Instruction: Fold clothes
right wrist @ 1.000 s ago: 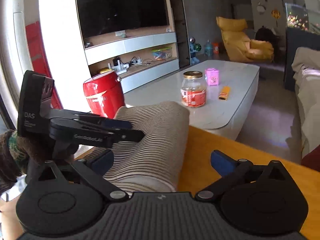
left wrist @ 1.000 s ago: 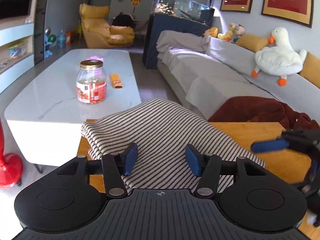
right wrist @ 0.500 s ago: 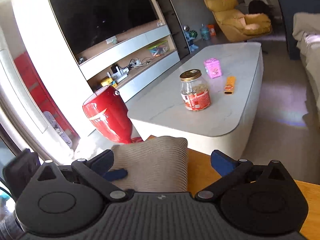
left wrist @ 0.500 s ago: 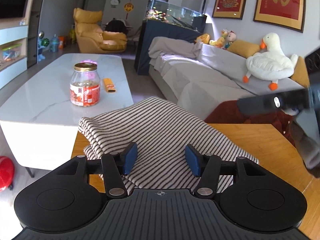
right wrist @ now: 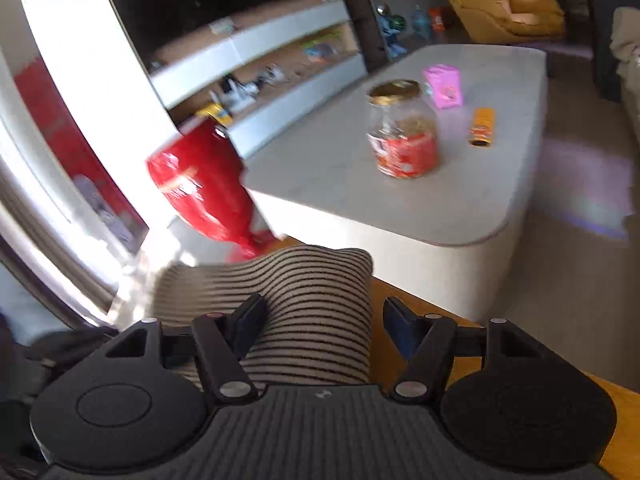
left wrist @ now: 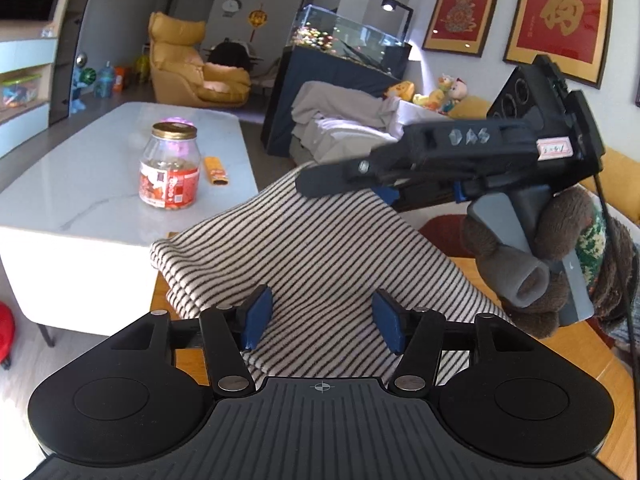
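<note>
A folded black-and-white striped garment (left wrist: 316, 256) lies on a wooden table (left wrist: 576, 352). My left gripper (left wrist: 320, 322) is open, its blue pads on either side of the garment's near edge. My right gripper (left wrist: 352, 184) shows in the left wrist view, reaching in from the right above the garment's far edge; its jaws look partly apart. In the right wrist view the right gripper (right wrist: 324, 326) is open over the garment's folded end (right wrist: 312, 300), nothing pinched between its pads.
A white marble coffee table (left wrist: 92, 184) stands just beyond the wooden table, with a glass jar (left wrist: 170, 172) and an orange packet (left wrist: 216, 168). A red vase (right wrist: 204, 192) stands on the floor. A grey sofa (left wrist: 344, 132) lies to the right.
My right gripper has swung in from the right to above the garment's far edge and narrowed its opening. The right wrist view is blurred with motion. The left gripper stays in place, open.
</note>
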Motion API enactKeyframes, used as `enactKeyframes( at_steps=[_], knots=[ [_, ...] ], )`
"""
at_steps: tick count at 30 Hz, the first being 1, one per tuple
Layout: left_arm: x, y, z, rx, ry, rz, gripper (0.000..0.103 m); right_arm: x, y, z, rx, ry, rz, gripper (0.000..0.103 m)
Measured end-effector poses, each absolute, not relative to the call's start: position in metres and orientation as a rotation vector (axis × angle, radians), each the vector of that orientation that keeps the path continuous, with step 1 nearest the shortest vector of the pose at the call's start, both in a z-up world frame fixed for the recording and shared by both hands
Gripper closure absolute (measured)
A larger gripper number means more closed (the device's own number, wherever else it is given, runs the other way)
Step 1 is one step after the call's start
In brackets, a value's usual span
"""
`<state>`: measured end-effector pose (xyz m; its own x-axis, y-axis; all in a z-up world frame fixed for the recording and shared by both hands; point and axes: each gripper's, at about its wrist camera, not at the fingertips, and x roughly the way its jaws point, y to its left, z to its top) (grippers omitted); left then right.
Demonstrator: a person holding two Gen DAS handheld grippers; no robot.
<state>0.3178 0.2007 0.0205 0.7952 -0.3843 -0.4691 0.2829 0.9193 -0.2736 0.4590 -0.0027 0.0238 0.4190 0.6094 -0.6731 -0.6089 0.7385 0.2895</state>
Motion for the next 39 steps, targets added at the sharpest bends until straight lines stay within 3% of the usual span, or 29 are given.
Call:
enactKeyframes(
  at_steps=[3, 5, 6, 8, 9, 11, 12, 20, 39],
  knots=[
    [0.322, 0.184, 0.021, -0.149, 0.549, -0.331, 0.042, 0.451, -0.022, 0.026, 0.097, 0.825, 0.703, 0.019],
    [0.321, 0.173, 0.025, -0.11, 0.551, -0.298, 0.034, 0.437, -0.038, 0.035, 0.146, 0.794, 0.659, 0.013],
    [0.32, 0.169, 0.027, -0.105, 0.551, -0.281, 0.034, 0.422, -0.047, 0.041, 0.136, 0.755, 0.634, 0.002],
    [0.311, 0.163, 0.034, -0.108, 0.555, -0.238, 0.03, 0.389, -0.064, 0.049, 0.106, 0.683, 0.612, 0.0],
    [0.303, 0.16, 0.038, -0.114, 0.556, -0.212, 0.027, 0.369, -0.076, 0.052, 0.079, 0.654, 0.608, 0.0],
    [0.283, 0.151, 0.047, -0.125, 0.554, -0.152, 0.002, 0.331, -0.097, 0.055, 0.029, 0.597, 0.594, 0.0],
    [0.268, 0.144, 0.05, -0.126, 0.55, -0.112, 0.0, 0.312, -0.107, 0.053, 0.004, 0.575, 0.581, 0.0],
    [0.187, 0.072, 0.024, -0.095, 0.7, 0.194, 0.0, 0.233, -0.143, 0.016, -0.081, 0.658, 0.476, 0.0],
    [0.186, 0.05, 0.006, -0.125, 0.693, 0.363, 0.0, 0.233, -0.148, -0.005, -0.135, 0.69, 0.375, 0.0]
  ],
)
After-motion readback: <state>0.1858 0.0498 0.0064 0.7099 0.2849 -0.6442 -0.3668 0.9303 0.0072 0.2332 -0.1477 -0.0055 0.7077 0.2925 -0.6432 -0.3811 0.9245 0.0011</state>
